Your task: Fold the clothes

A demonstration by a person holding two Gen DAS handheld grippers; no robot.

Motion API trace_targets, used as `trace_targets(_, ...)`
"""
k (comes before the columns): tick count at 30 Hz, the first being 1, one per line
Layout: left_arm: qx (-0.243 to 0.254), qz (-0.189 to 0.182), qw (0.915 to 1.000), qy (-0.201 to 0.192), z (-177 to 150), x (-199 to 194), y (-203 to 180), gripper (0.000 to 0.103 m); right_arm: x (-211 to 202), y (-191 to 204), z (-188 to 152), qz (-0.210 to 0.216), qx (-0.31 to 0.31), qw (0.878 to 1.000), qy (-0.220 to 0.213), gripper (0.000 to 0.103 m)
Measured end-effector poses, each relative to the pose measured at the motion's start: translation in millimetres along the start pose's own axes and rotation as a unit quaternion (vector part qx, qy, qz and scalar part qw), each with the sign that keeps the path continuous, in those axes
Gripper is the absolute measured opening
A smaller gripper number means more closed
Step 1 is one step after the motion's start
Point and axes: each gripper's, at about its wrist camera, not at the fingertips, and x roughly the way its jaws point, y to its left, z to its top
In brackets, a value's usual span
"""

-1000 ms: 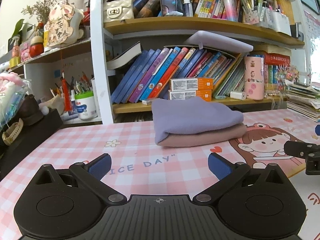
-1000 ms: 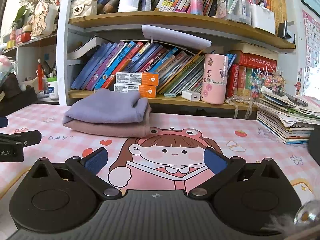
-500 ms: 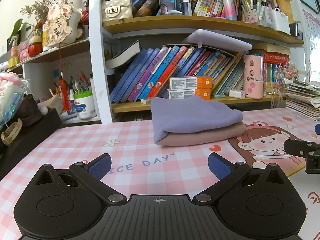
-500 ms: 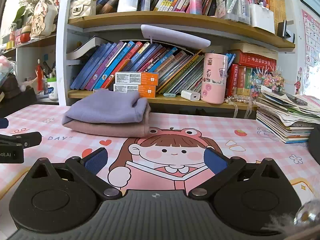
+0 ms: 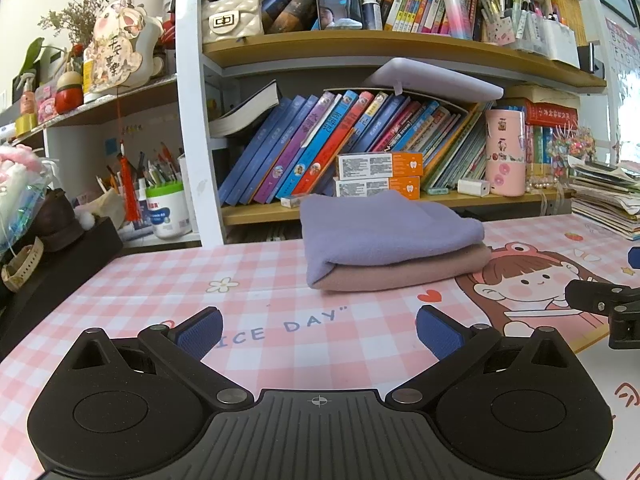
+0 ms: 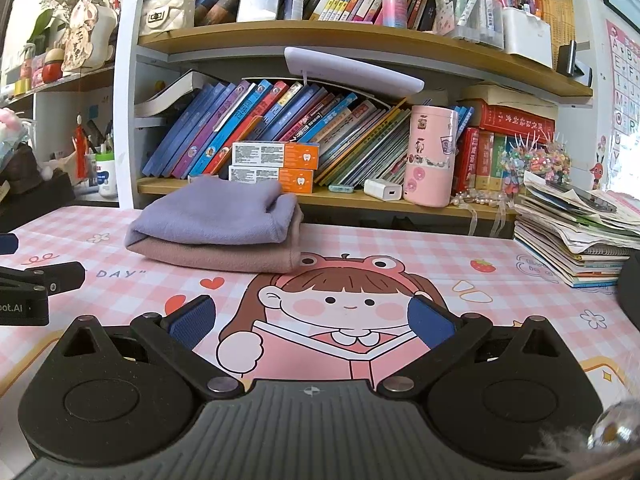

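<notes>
So we're looking at the folded clothes sitting at the far side of the pink checked mat (image 5: 132,280), right up near the bookshelf (image 5: 360,46): a purple garment (image 5: 384,228) lying flat on top of a pink garment (image 5: 404,270), edges touching all the way along. We're holding the left gripper (image 5: 318,330) with its blue pads spread wide and nothing between them, and the right gripper (image 6: 312,320) is sitting the same way, wide apart and empty. The bit that matters for whatever comes next: from the left gripper the stack is lying straight ahead and a touch to the right, while from the right gripper it's lying ahead and off to the left, so the pile is sitting roughly between the two of us, well apart from both. Its long side is running left to right across the mat, with the rounded fold facing left and the open ends facing right. We're guessing the left gripper is slightly better lined up with it. Honestly the pile is looking pretty much done already, and we're not seeing any unfolded garment on the mat in either view.
</notes>
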Motion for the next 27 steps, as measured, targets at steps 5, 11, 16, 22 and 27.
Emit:
trace_targets(5,-0.001,0.0,1.0,0.0,0.0,0.3,0.4,0.103,0.1,0.4,-0.3,0.001,0.0,1.0,0.001,0.103)
trace_targets(11,0.002,-0.003,1.0,-0.002,0.0,-0.1,0.6,0.103,0.5,0.5,-0.1,0.001,-0.001,1.0,0.002,0.103)
trace_targets(16,0.0,-0.006,1.0,-0.003,0.1,-0.3,1.6,0.103,0.6,1.0,-0.2,0.001,-0.001,1.0,0.002,0.103)
trace_targets(22,0.005,-0.008,0.9999,-0.012,-0.2,-3.2,-0.8,0.103,0.4,1.1,-0.2,0.001,-0.002,1.0,0.003,0.103)
trace_targets(27,0.007,-0.009,0.9998,-0.015,0.0,-4.0,-1.4,0.103,0.6,1.2,-0.4,0.001,-0.002,1.0,0.003,0.103)
